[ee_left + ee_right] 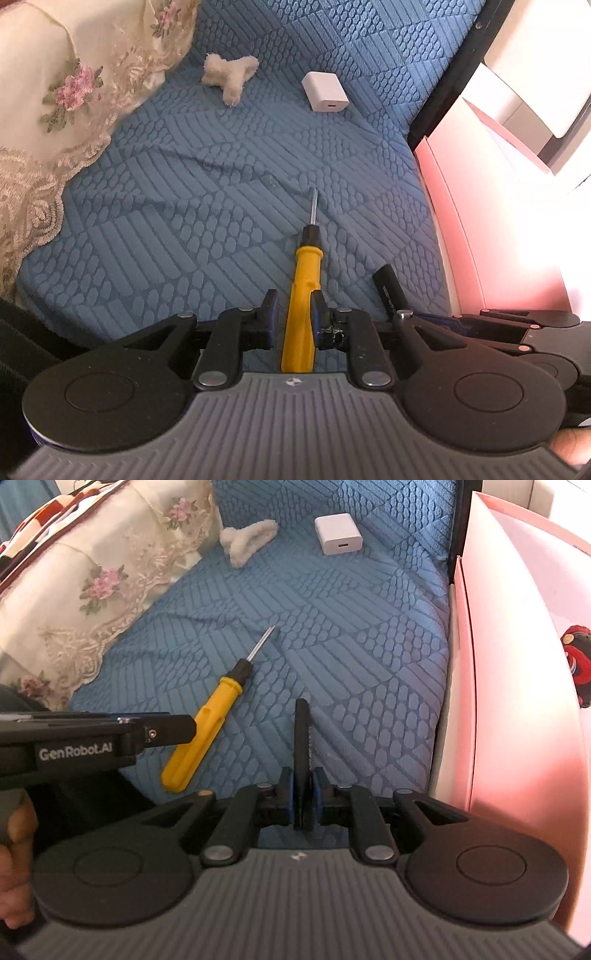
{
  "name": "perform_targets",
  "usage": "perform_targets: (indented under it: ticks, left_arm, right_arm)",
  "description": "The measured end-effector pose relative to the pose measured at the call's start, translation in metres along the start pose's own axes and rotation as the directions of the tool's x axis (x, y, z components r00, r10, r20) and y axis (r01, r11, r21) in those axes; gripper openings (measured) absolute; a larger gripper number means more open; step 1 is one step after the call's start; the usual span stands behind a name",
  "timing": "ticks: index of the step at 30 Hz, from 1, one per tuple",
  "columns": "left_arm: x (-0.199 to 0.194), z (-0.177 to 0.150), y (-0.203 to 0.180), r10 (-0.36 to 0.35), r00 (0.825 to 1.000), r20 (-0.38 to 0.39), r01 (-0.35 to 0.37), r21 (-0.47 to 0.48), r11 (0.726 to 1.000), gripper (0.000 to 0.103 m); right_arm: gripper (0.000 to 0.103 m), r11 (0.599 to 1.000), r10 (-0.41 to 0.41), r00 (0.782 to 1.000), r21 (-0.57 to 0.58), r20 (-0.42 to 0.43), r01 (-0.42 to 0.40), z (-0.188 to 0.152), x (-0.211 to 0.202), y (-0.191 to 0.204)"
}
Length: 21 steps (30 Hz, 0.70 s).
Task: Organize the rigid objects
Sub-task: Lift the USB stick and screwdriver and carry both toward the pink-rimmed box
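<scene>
A yellow-handled screwdriver (303, 291) lies on the blue quilted bed cover (207, 206), tip pointing away. My left gripper (293, 306) has its fingers on both sides of the handle; the right pad touches it, and a small gap shows on the left. The screwdriver also shows in the right wrist view (207, 723), resting on the cover. My right gripper (303, 797) is shut on a thin black flat object (302, 738) that stands upright between the pads; it also shows in the left wrist view (389, 291). A white charger cube (325, 91) lies farther back.
A fluffy white toy (231, 75) lies near a floral lace pillow (55, 103) at the left. A pink box (517, 686) stands along the bed's right edge, with a red and black toy (578, 664) on it. The left gripper's body (92, 738) shows at the left of the right wrist view.
</scene>
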<state>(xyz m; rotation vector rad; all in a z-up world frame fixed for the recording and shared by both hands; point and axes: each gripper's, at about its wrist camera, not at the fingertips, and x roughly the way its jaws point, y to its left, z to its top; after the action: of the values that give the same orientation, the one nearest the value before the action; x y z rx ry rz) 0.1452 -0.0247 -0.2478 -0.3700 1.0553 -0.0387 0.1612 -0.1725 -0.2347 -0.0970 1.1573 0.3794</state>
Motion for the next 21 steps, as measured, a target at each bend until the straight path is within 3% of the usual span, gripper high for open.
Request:
perform_targets:
  ticks: [12,17,21]
  left_arm:
    - [0.006,0.005,-0.004,-0.041,0.999,0.032,0.040,0.018,0.999,0.021]
    - [0.012,0.008,-0.008,-0.026,0.999,0.032,0.024,0.049,0.999,0.021]
    - [0.019,0.010,-0.013,-0.018,0.999,0.034,0.016,0.065,0.998,0.033]
  right_arm:
    - [0.013,1.000,-0.024,0.999,-0.019,0.029,0.025,0.006,0.001,0.001]
    - [0.013,0.998,-0.047,0.998,-0.028,0.041,0.049,0.006,0.000,0.002]
    - [0.014,0.998,-0.064,0.997,-0.023,0.046,0.065,0.007,0.000,0.000]
